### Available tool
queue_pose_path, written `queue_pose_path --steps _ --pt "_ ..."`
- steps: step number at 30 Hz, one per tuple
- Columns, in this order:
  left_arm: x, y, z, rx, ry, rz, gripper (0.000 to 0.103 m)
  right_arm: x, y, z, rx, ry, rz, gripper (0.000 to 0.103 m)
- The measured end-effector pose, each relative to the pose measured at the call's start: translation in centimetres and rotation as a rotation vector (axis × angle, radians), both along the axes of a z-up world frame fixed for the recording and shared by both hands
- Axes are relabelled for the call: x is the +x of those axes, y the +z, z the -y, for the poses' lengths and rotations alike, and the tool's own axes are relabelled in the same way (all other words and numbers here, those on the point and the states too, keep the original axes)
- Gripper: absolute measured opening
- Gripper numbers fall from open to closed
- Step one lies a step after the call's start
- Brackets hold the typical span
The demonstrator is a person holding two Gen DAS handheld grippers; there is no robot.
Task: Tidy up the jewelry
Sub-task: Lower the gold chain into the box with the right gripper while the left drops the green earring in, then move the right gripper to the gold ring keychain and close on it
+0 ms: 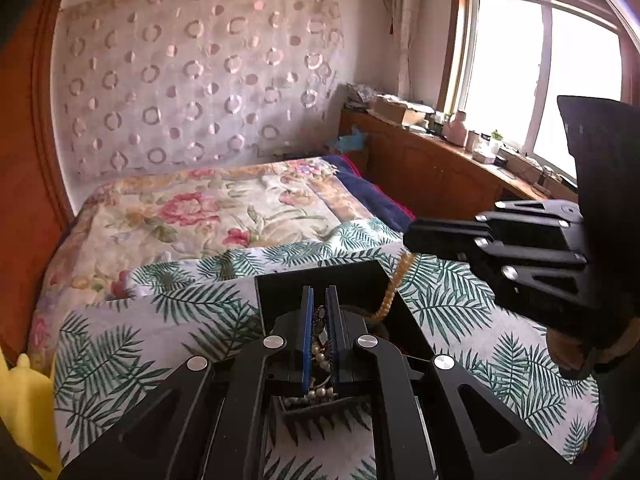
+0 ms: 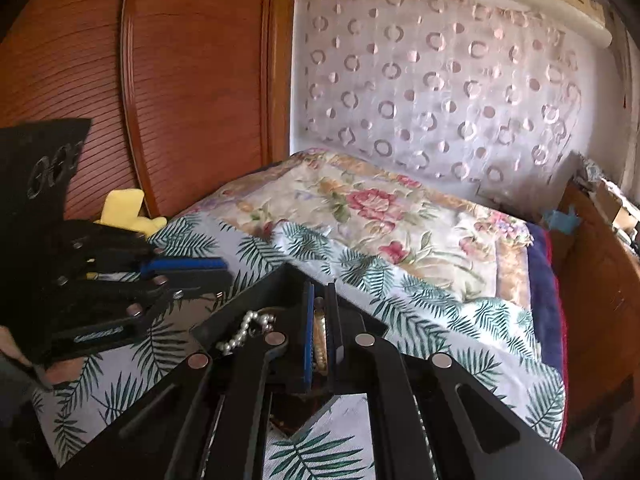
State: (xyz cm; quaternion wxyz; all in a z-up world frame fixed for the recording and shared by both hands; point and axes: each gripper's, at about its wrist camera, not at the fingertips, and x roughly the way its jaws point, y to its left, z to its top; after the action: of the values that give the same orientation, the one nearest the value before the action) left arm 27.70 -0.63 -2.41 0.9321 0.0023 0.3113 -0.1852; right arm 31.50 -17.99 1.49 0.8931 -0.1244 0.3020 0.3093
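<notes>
- The bed (image 1: 120, 320), under a palm-leaf sheet, fills the lower half of both wrist views; a floral quilt (image 1: 208, 208) lies beyond it toward twelve o'clock.
- The black jewelry box (image 1: 328, 280) sits open on the sheet, at six o'clock of the left view's centre, with both grippers over it.
- The step in hand looks like lowering a necklace into the box. Next, I judge, the strand must go all the way inside the walls before the jaws part, so that no bead drapes over the rim.
- The right gripper (image 1: 412, 236) comes in from three o'clock, tilted down, jaws nearly closed on the amber bead strand (image 1: 394, 288), which hangs from its tip into the box.
- The left gripper (image 1: 320, 332) points down into the box, jaws almost together; whether it pinches anything I cannot tell.
- The pearl strand (image 2: 240, 334) lies in the box, at nine o'clock of the right fingers.
</notes>
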Motion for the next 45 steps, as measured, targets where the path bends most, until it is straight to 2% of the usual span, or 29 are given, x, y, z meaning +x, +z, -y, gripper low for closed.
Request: queue_pose_path --steps 3,4,6,9,12,15,17,19,24,31,36,42,45 --pt "0.6 -0.5 0.4 0.002 -0.010 -0.012 0.006 -0.2 -0.6 0.1 0.000 0.009 -0.012 0.009" --pt "0.8 -0.6 0.5 0.003 -0.012 -0.015 0.006 -0.2 -0.7 0.2 0.001 0.007 -0.014 0.019" --pt "1.1 -0.7 0.6 0.001 -0.014 -0.019 0.006 -0.3 -0.8 0.5 0.013 0.006 -0.020 0.031" --pt "1.4 -0.9 0.6 -0.003 -0.015 -0.027 0.008 -0.5 -1.0 0.9 0.019 0.001 -0.025 0.031" --pt "1.3 -0.8 0.5 -0.006 -0.010 -0.024 0.024 -1.0 -1.3 1.4 0.022 -0.004 -0.029 0.031" --pt "0.9 -0.6 0.2 -0.002 -0.002 -0.019 0.029 -1.8 -1.5 2.1 0.030 -0.019 -0.035 0.031" --pt "0.2 -0.5 0.0 0.007 0.003 -0.011 0.040 -2.9 -1.8 2.7 0.042 -0.021 -0.044 0.031" --pt "-0.8 -0.7 -0.3 0.017 0.004 -0.004 0.051 -4.1 -2.5 3.3 0.044 -0.022 -0.059 0.031" --pt "-3.9 -2.3 -0.2 0.061 -0.012 -0.004 0.067 -7.2 -4.9 3.8 0.032 -0.009 -0.120 0.031" --pt "-7.3 -5.0 -0.2 0.076 -0.023 -0.057 0.070 -11.1 -9.1 3.2 -0.038 0.019 -0.215 0.031" --pt "-8.9 -6.7 -0.2 0.089 -0.006 -0.113 0.070 -12.6 -10.6 2.9 -0.076 0.028 -0.255 0.031" --pt "-10.2 -8.5 -0.6 0.112 -0.007 -0.181 0.070 -13.2 -11.0 2.6 -0.095 0.011 -0.250 0.031" --pt "-10.7 -9.1 -0.5 0.147 -0.004 -0.193 0.070 -13.5 -10.9 1.8 -0.141 0.014 -0.203 0.020"
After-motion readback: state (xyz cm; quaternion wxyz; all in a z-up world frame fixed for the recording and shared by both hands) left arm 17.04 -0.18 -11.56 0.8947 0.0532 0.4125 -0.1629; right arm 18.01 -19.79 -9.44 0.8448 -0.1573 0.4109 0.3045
